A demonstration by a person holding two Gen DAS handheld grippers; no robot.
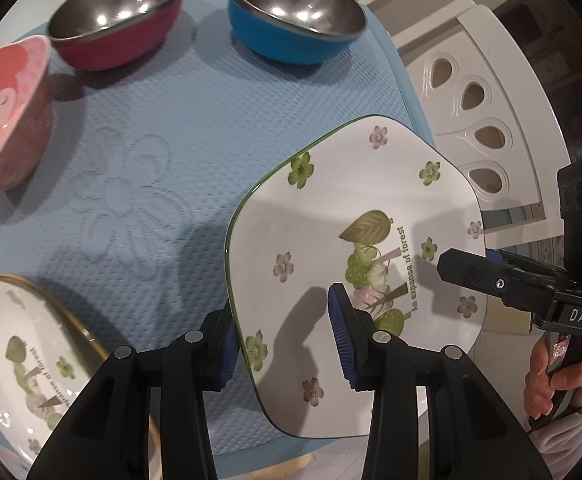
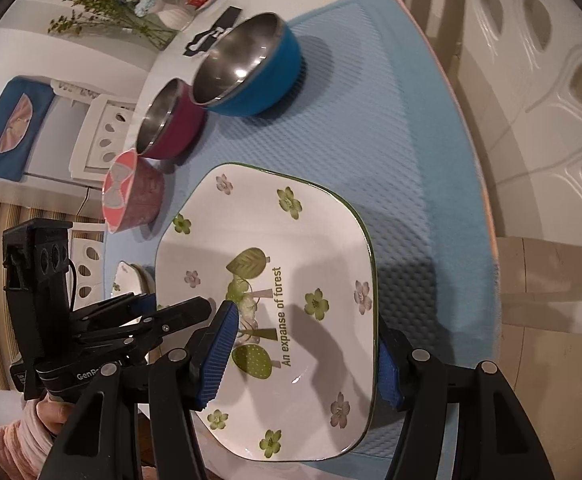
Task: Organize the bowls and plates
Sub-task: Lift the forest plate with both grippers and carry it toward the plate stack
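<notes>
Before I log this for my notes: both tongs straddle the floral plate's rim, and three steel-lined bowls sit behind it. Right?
Not quite. The left wrist view shows two steel-lined bowls, the red bowl and blue bowl; the third, the pink cartoon bowl, isn't steel-lined. The rest holds.

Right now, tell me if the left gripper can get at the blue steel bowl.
Probably not: the left gripper is clamped on the square floral plate's edge. The blue steel bowl sits unobstructed across the mat.

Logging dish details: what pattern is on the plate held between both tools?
White plate with green rim, green and pink flowers, leaves, "An expanse of forest". Clearest in right wrist view.
</notes>
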